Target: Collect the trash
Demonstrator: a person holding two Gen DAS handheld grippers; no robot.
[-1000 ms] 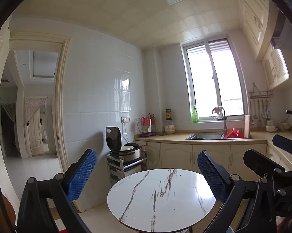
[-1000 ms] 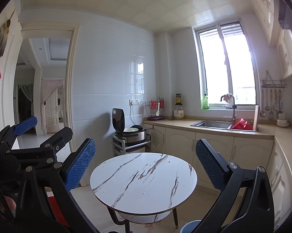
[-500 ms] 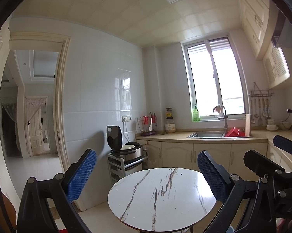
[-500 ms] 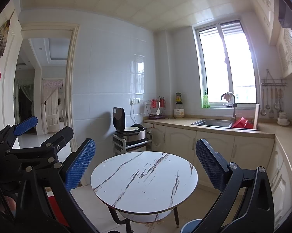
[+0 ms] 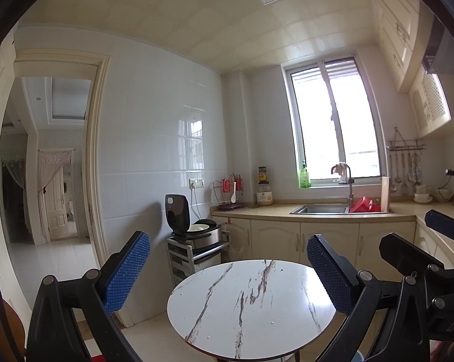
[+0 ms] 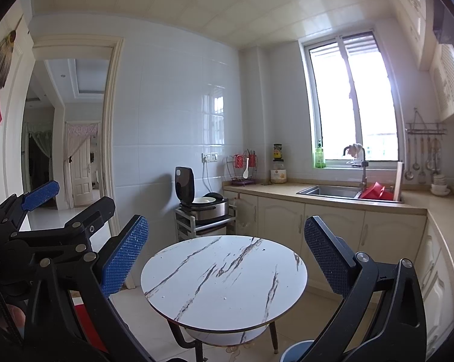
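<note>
Change: both views are drifting only slightly; the round marble worktop [image 6: 223, 280] is sitting a touch lower in the left view than before.
Left tongs [image 5: 227, 274]: hanging apart, holding nothing, above the worktop's near edge.
Right tongs [image 6: 227, 259]: likewise spread wide and empty.
Trash: only tiny specks are showing on the worktop; something pale is lying on the floor under it, too unclear to name.
Bin: a blue rim [image 6: 296, 350] is peeking in near right, below the worktop.
Advice: tilting both cameras downward should help in finding trash before any closing.
</note>
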